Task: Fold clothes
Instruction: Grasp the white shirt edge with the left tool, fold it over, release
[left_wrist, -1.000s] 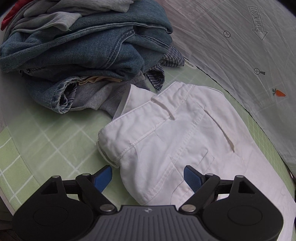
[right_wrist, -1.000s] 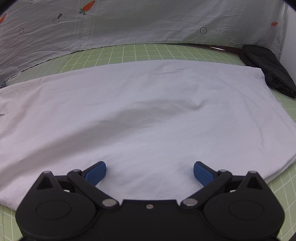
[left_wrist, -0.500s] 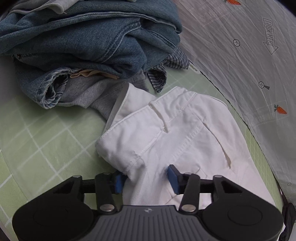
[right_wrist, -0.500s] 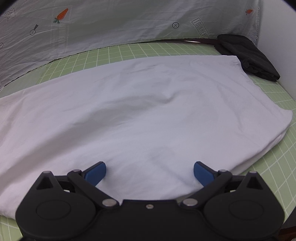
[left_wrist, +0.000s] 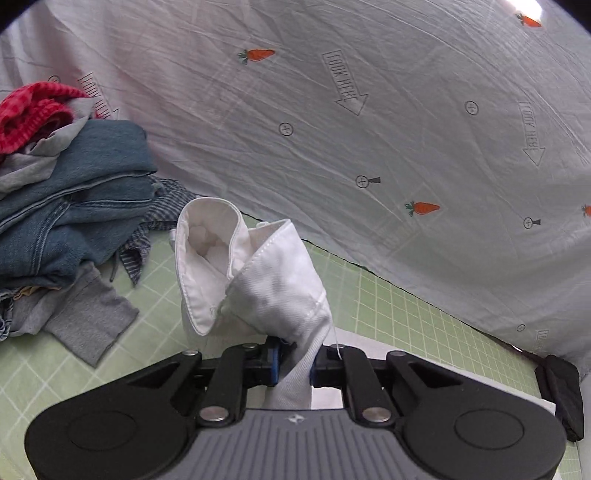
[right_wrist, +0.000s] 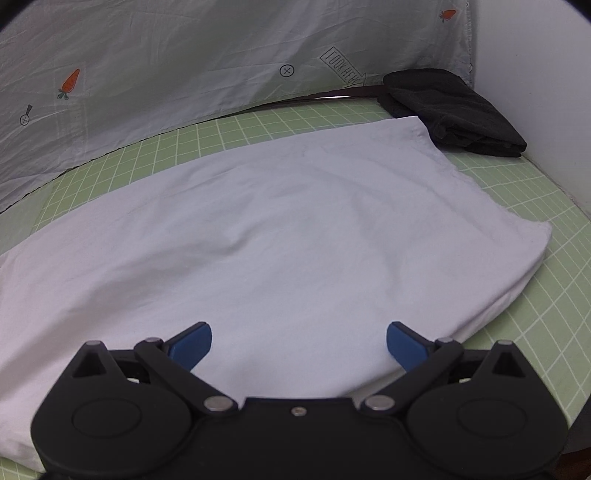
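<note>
My left gripper (left_wrist: 293, 363) pinches the white trousers' (left_wrist: 273, 288) waistband above the bench (left_wrist: 388, 314), my right gripper (right_wrist: 299, 345) gapes over the legs, so thin purchase could slip.

Light soft, even, overhead; no hard shadows. One blown-out glare patch at top right of the left wrist view on the pale carrot-printed backdrop sheet (left_wrist: 369, 122). Faint shade under the lifted white twill garment (left_wrist: 273, 280). Right wrist view dimmer, greyish; the flat white cloth (right_wrist: 258, 236) shows only gentle crease shading. Strong fisheye bend: the green gridded mat (right_wrist: 535, 295) lines curve, corners go black. Focus fairly sharp throughout.
</note>
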